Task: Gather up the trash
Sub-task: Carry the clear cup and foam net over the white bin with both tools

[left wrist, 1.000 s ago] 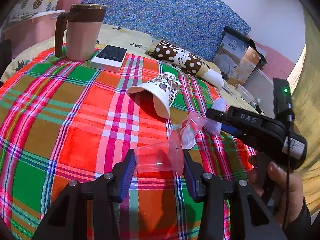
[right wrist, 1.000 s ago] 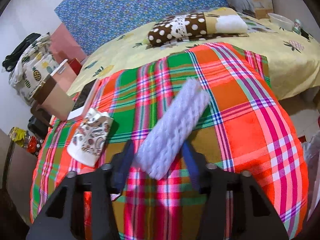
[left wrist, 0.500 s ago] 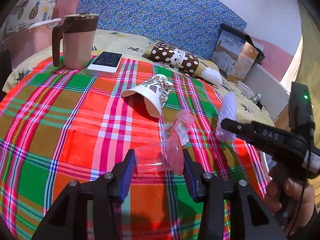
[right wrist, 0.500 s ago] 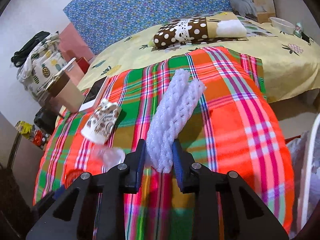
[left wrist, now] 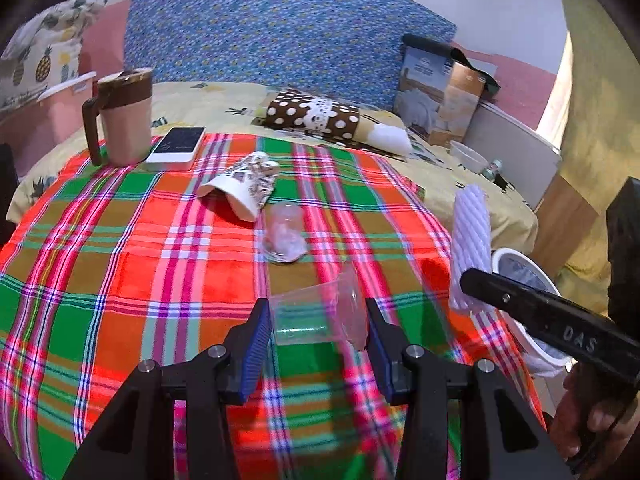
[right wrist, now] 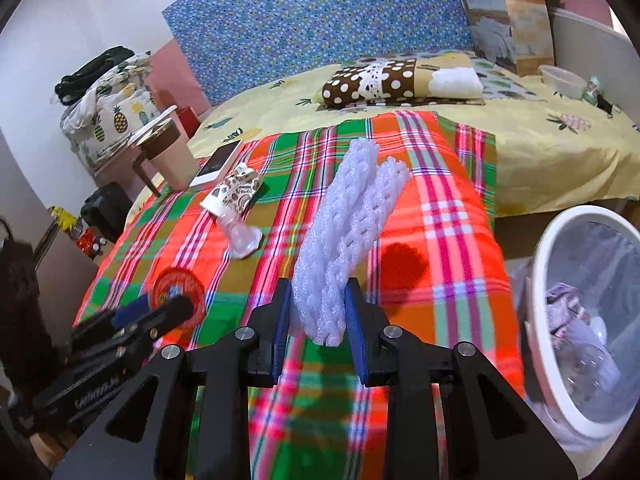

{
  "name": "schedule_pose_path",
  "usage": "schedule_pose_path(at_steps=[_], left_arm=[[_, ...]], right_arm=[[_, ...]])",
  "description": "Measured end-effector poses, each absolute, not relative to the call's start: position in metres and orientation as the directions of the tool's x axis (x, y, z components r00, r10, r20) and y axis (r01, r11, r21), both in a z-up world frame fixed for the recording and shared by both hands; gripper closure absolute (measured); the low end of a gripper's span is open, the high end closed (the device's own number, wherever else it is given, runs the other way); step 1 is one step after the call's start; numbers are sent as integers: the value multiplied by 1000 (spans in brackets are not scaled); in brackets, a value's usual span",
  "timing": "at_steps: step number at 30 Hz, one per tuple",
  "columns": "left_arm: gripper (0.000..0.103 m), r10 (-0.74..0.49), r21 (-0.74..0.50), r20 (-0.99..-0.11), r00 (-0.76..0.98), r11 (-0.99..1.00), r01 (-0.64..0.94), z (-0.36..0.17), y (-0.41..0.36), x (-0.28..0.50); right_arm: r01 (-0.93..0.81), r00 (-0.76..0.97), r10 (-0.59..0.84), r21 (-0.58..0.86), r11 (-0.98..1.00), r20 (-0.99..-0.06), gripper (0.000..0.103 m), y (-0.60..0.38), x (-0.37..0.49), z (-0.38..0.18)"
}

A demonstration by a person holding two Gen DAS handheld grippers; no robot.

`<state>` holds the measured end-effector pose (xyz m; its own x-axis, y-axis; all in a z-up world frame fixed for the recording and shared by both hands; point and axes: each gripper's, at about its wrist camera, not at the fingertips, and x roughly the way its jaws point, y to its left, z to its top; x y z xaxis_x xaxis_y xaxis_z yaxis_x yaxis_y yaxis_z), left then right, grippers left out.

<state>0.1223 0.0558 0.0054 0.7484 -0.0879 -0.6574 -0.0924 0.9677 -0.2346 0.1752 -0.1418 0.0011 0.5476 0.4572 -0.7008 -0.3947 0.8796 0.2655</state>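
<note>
Clamping a clear plastic cup [left wrist: 304, 316] sideways in the left gripper [left wrist: 316, 322], blue pads pressing on base and rim at a middling width, mouth pointing to three o'clock, and holding it over the plaid cloth [left wrist: 120, 280]. Having just been closing the right gripper [right wrist: 316, 312] down to a narrow gap, and pinching the lower end of a white foam net sleeve [right wrist: 352, 216] between its pads, with the folded sleeve standing up and leaning toward one o'clock in the right wrist view. Showing that same sleeve at three o'clock of the held cup in the left wrist view, upright above a black finger, with a hand gripping the handle at five o'clock. Sitting at four o'clock in the right wrist view, off the edge of the bed, a white-rimmed trash bin [right wrist: 538, 300] lined with a bag and already carrying crumpled waste. Lying on the cloth at twelve o'clock of the left jaws, a crushed clear cup [left wrist: 282, 232], and touching it at eleven o'clock, a patterned paper cup [left wrist: 240, 188] tipped on its side. Resting farther off at ten o'clock, a white phone [left wrist: 176, 148] just beside a brown-lidded mug [left wrist: 124, 116] standing upright. Lying beyond the cloth at twelve o'clock, on the yellow sheet [left wrist: 208, 104], a polka-dot pillow [left wrist: 316, 116], with a blue floral panel [left wrist: 280, 28] rising behind it and a printed box [left wrist: 436, 92] leaning at one o'clock.
</note>
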Motion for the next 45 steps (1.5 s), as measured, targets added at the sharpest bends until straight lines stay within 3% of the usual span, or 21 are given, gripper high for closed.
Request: schedule_pose_path(at_steps=[27, 45], left_arm=[[57, -191, -196, -644, 741, 977, 82, 27, -32, 102], [57, -374, -202, -624, 686, 925, 321, 31, -141, 152]], right_arm=[[-315, 630, 393, 243, 918, -670, 74, -205, 136, 3], [-71, 709, 229, 256, 964, -667, 74, -303, 136, -2]])
